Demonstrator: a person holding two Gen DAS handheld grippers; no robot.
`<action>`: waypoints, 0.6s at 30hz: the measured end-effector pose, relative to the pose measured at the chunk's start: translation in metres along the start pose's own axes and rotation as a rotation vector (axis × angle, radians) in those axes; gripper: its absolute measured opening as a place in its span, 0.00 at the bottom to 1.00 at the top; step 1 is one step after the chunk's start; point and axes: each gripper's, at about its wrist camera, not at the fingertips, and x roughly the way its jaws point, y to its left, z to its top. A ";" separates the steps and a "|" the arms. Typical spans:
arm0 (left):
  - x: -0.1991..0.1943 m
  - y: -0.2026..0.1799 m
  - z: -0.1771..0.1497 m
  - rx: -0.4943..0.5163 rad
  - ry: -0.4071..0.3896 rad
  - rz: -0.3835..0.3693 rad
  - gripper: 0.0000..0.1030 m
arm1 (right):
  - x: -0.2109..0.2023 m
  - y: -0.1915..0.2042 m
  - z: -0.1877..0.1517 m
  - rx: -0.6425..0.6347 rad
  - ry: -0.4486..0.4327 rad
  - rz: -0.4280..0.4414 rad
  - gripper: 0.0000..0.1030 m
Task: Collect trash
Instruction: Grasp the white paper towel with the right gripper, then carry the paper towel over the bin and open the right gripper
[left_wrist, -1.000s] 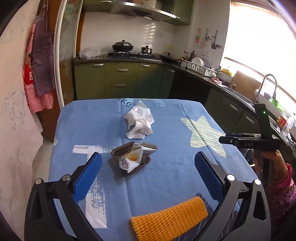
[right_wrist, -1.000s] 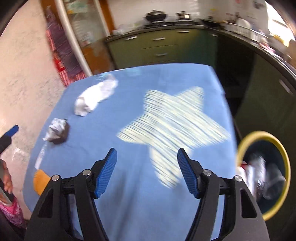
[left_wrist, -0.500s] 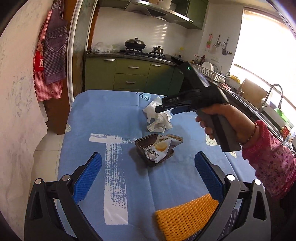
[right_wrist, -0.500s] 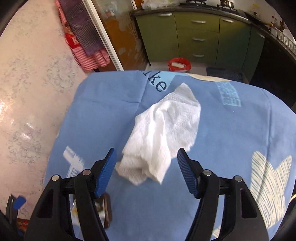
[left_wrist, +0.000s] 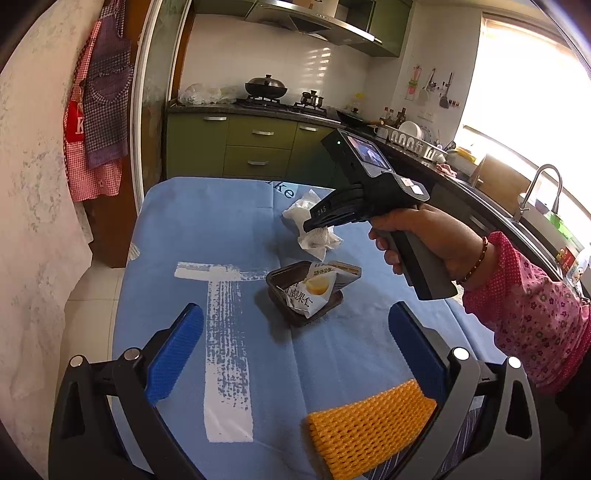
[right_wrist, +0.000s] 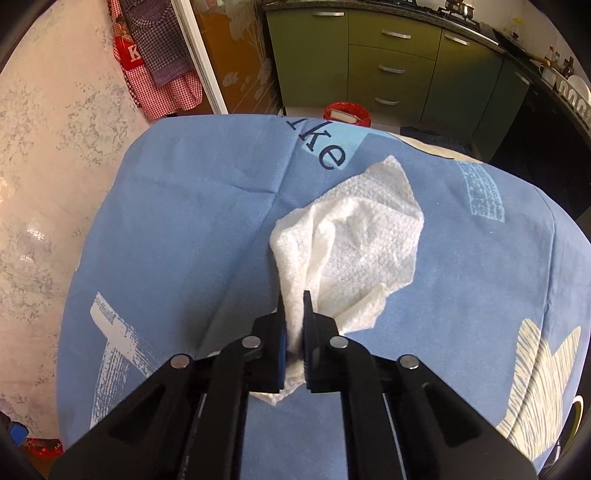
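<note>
Here, three pieces of trash lie on the surface (left_wrist: 173, 236), which is covered by one blue cloth printed with white marks. In the left wrist view, one crumpled white paper towel (left_wrist: 314, 236) sits in the upper middle of the frame, one dark tray (left_wrist: 291, 295) with a torn wrapper (left_wrist: 314, 291) tucked in it sits at the centre, and one orange foam net sleeve (left_wrist: 373, 428) lies at the lower right, near the bottom edge.

The right tongs (right_wrist: 294, 321) are clenched on the paper towel (right_wrist: 354, 236): in the right wrist view the two blue pads pinch a bunched fold of it at the lower centre, while the rest of the sheet spreads up and to the right over the cloth. The same tongs show in the left wrist view at centre right, held by one hand (left_wrist: 424, 236) in a pink patterned sleeve, their tip over the towel.

The left tongs (left_wrist: 295, 350) are released, their two blue pads wide apart at the lower left and lower right of the frame, with nothing between them but the cloth. The tray lies just above them, and the net sleeve just below the right pad.
</note>
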 end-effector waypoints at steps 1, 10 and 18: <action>0.000 -0.001 0.000 0.003 0.000 -0.001 0.96 | -0.004 -0.001 -0.002 0.000 -0.009 0.007 0.05; -0.006 -0.019 0.004 0.034 -0.015 -0.012 0.96 | -0.076 -0.028 -0.032 0.030 -0.124 0.110 0.05; -0.010 -0.042 0.007 0.074 -0.031 -0.034 0.96 | -0.171 -0.076 -0.102 0.051 -0.252 0.131 0.05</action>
